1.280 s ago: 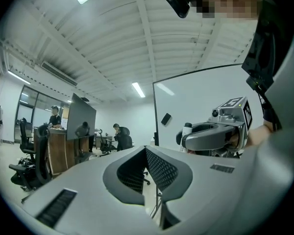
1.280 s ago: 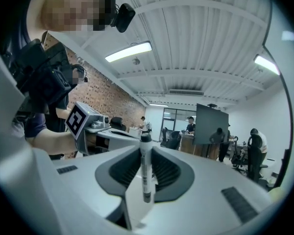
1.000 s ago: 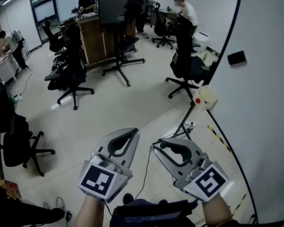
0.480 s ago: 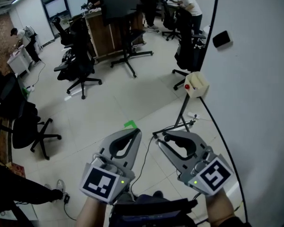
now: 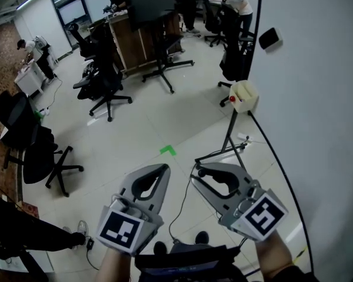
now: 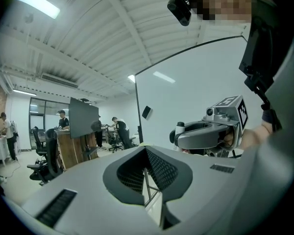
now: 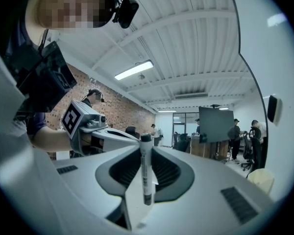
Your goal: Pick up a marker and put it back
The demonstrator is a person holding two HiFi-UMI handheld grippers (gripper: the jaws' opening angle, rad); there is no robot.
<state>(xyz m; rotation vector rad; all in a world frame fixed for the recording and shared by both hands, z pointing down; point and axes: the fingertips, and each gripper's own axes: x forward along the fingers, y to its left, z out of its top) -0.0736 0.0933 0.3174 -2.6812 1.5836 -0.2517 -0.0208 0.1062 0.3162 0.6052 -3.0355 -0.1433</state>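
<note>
- Right gripper (image 7: 146, 148), I see, is clamped on the marker (image 7: 146, 177), which stands upright between its jaws.
- Left gripper (image 6: 146, 150): jaws together, nothing held.
- Both hover above the floor (image 5: 135, 134).

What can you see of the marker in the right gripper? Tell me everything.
The marker is a slim white plastic-looking barrel with a dark cap on top and a dark lower end. Fine print runs along it, too small to read. It stands upright, clamped between the jaws of the right gripper; nothing else touches it.
</note>
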